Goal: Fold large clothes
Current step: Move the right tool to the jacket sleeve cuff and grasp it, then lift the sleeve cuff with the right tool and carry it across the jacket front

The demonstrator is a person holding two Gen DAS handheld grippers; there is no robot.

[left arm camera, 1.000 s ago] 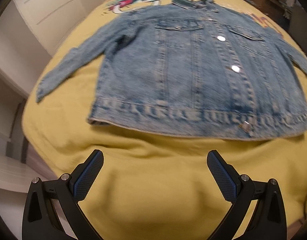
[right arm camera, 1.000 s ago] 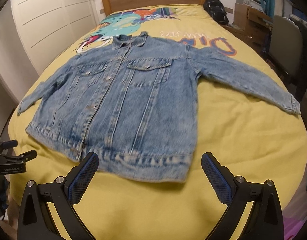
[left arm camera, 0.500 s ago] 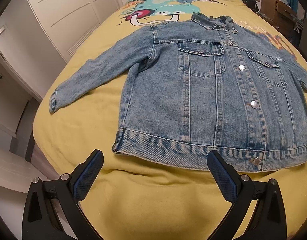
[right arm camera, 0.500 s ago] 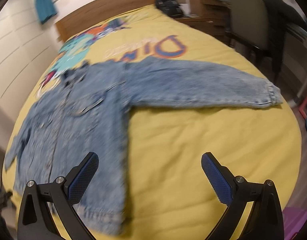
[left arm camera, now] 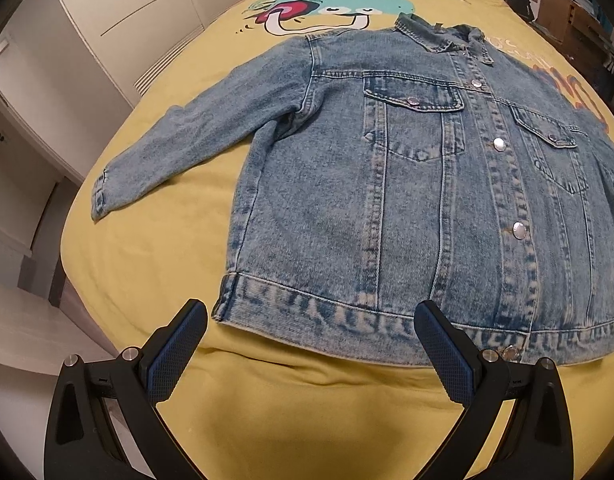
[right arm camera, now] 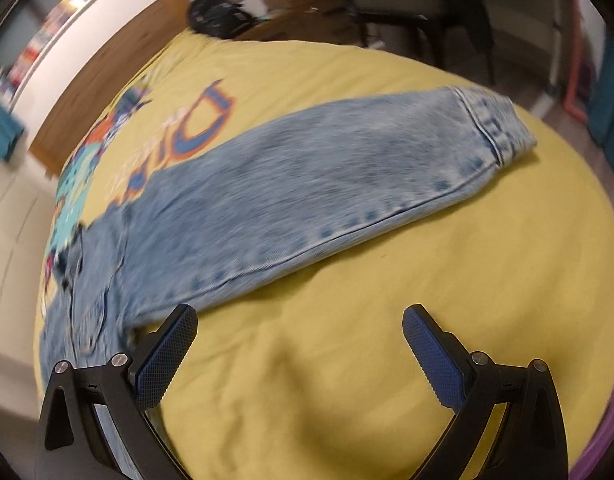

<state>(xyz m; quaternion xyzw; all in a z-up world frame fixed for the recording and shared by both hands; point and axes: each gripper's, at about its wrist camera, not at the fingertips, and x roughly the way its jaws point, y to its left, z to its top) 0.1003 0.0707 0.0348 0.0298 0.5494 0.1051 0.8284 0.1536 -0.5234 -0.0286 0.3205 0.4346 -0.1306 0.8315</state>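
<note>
Though bedspread (right arm camera: 347, 320) lettering blurs, jacket (left arm camera: 407, 200) lies flat.

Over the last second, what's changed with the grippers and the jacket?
The left gripper closed in on the denim jacket's hem corner. The right gripper swung away from the jacket body toward the outstretched sleeve. Nothing was grasped; both grippers stayed open, and the jacket lies flat on the yellow bedspread as before.
</note>
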